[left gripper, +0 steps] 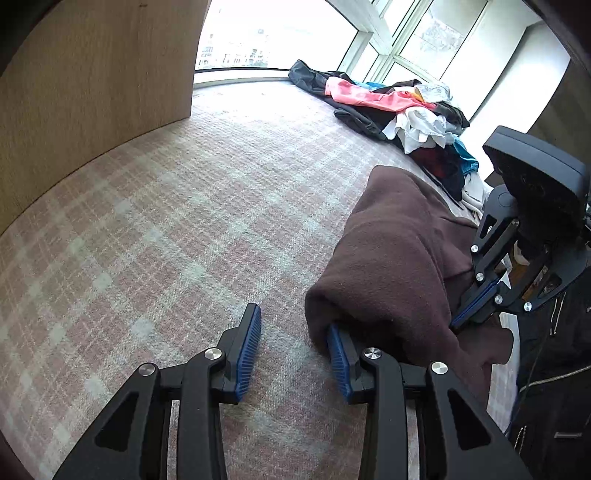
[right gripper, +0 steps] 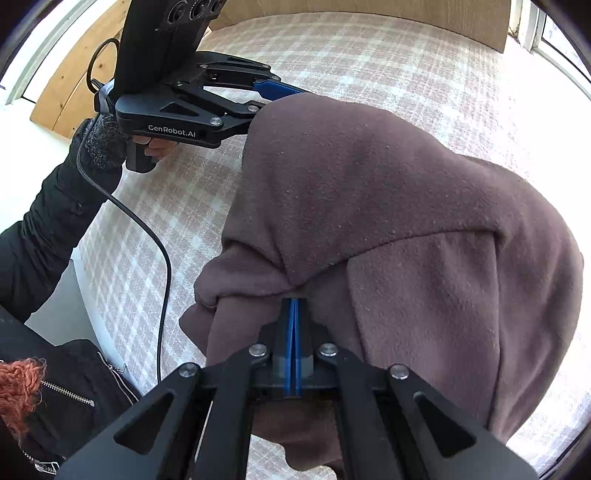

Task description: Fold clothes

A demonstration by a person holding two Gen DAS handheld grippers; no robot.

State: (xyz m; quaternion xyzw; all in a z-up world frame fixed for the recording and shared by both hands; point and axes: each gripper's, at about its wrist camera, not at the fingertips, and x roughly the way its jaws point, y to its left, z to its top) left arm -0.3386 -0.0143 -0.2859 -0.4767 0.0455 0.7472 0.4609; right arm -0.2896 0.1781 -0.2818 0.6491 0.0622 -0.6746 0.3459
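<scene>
One plaid bedspread (left gripper: 177, 236), clothes heap (left gripper: 399, 110) by bright windows (left gripper: 417, 33)

The pink-and-white checked bed cover (left gripper: 177, 229) lies bare and wide on the left side up to the tall light wooden panel (left gripper: 92, 74), which closes that side. On the right, the bulky folded brown fleece garment (left gripper: 399, 258) fills the surface. Behind it, a heap of mixed coloured clothes (left gripper: 399, 107) blocks the way near the window (left gripper: 273, 33).
</scene>
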